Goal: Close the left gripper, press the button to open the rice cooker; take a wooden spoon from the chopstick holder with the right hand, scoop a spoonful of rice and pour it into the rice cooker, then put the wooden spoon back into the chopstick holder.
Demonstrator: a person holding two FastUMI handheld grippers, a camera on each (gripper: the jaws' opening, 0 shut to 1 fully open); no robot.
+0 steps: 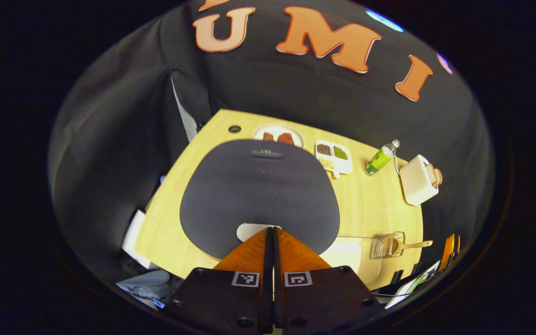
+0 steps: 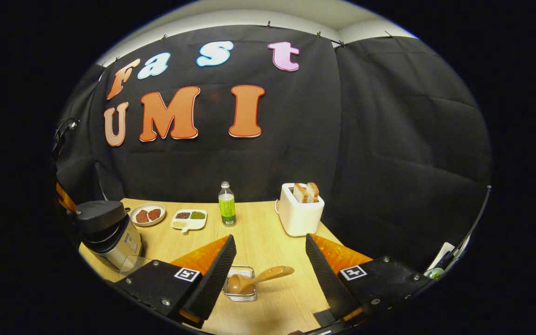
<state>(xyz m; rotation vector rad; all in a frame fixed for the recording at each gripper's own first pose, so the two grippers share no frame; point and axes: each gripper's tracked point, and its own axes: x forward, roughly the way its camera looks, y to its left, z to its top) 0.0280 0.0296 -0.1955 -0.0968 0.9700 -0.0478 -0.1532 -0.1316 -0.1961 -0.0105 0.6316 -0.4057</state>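
Note:
The rice cooker point(image 1: 258, 195) has a dark lid, which is down, and I look onto it from above in the left gripper view. My left gripper point(image 1: 272, 229) is shut with nothing in it, its tips right at the white button point(image 1: 248, 231) on the lid's near edge; contact cannot be told. The wooden spoon point(image 2: 258, 278) lies with its bowl in the wire chopstick holder point(image 2: 240, 284) on the table. My right gripper point(image 2: 269, 238) is open above and just short of the spoon, apart from it. The cooker point(image 2: 107, 232) stands at the left in the right gripper view.
On the wooden table point(image 2: 258, 232) stand a white toaster point(image 2: 299, 209) with bread, a green bottle point(image 2: 226, 204), a divided dish point(image 2: 189, 218) and a plate of red food point(image 2: 147, 214). A clear container point(image 2: 133, 265) sits beside the cooker.

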